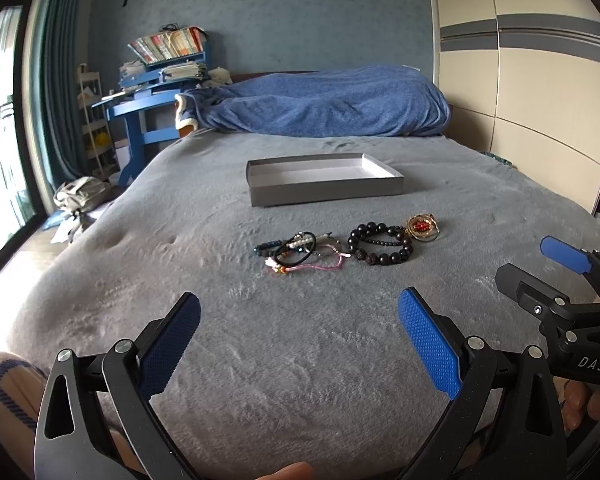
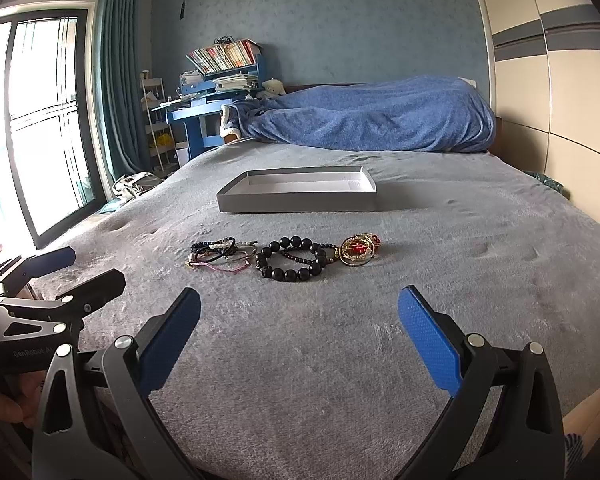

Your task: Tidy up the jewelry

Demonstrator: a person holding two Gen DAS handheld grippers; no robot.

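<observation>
Jewelry lies untouched on the grey bed, just short of the empty box (image 2: 298, 196): tangled cords (image 2: 220, 255), black bead bracelet (image 2: 296, 264), gold pendant (image 2: 358, 251). Both the left gripper (image 1: 299, 320) and right gripper (image 2: 299, 320) are held with jaws wide open and empty. One piece is best pinched alone, low against the blanket, so neighbours are not dragged.

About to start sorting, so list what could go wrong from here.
1. The thin cords lie tangled in one pile; gripping one may drag the others.
2. The black bead bracelet touches the red-and-gold pendant, so lifting either could pull both.
3. The grey tray sits on a soft blanket and may shift.
</observation>
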